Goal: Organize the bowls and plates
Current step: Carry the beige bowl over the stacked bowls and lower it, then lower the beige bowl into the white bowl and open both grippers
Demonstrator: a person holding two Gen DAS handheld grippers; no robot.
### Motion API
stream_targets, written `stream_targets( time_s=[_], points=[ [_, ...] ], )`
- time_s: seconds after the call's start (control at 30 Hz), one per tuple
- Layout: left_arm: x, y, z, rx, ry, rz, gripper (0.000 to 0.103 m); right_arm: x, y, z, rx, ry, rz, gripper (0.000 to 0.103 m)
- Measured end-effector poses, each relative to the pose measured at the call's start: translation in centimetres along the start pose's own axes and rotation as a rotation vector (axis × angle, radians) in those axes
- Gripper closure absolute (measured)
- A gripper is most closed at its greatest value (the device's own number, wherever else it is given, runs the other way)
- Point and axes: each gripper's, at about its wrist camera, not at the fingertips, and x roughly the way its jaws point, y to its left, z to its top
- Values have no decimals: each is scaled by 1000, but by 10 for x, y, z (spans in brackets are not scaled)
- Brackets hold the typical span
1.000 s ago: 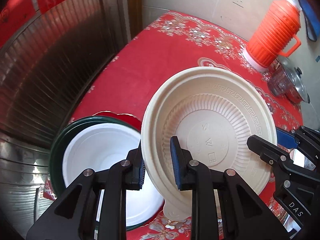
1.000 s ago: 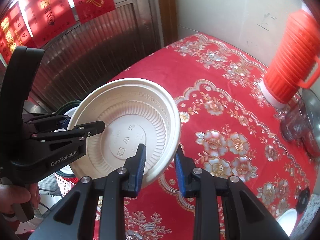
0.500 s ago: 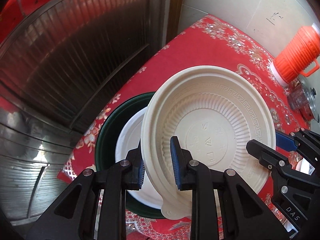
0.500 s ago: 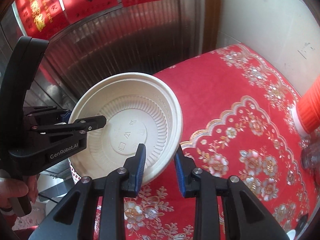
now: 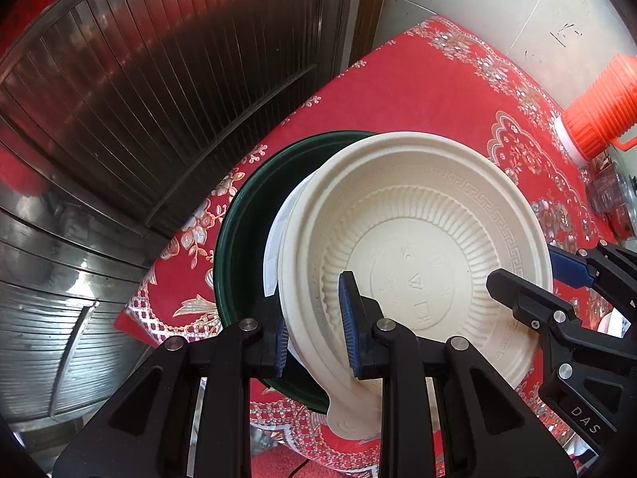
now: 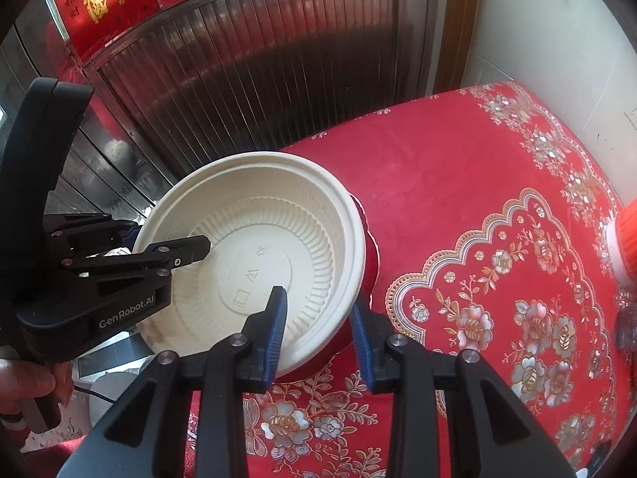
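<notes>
A cream ribbed bowl [image 5: 418, 263] hangs tilted over a dark green plate [image 5: 239, 255] that holds a white dish [image 5: 274, 251] near the table's left edge. My left gripper [image 5: 314, 322] is shut on the bowl's near rim. In the right wrist view the bowl [image 6: 254, 247] covers a red dish [image 6: 372, 263]. My right gripper [image 6: 318, 314] straddles the bowl's rim; its jaws are opening and the pads look just off the wall. The right gripper [image 5: 537, 275] shows at the bowl's right side, the left gripper [image 6: 159, 239] at its left.
An orange thermos [image 5: 601, 115] and a glass-lidded pot [image 5: 613, 199] stand at the far right of the red floral tablecloth [image 6: 497, 207]. A ribbed metal shutter [image 5: 159, 99] runs close behind the table's left edge. A hand [image 6: 24, 382] holds the left gripper.
Both grippers carried the cream bowl toward the table's left edge, over the green plate and white dish. The right gripper's jaws have widened slightly around the rim.
</notes>
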Motion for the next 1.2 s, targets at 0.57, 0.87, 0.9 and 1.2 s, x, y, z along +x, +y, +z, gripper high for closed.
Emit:
stream_targets(
  time_s=[0.57,0.87,0.9,1.2],
  points=[
    [9,9,4,-37,-13,23,71,13,18,4,-46,21,-5,59],
    [3,7,8,-23,-39,13,68,-1,15,7,-53,0,3,58],
    [1,6,8,-19,-49,16,67,-2,14,7,-51,1,1,58],
    [-17,12,15,-38,-110,17,45,-7,11,6,-27,-7,19,57]
  ],
)
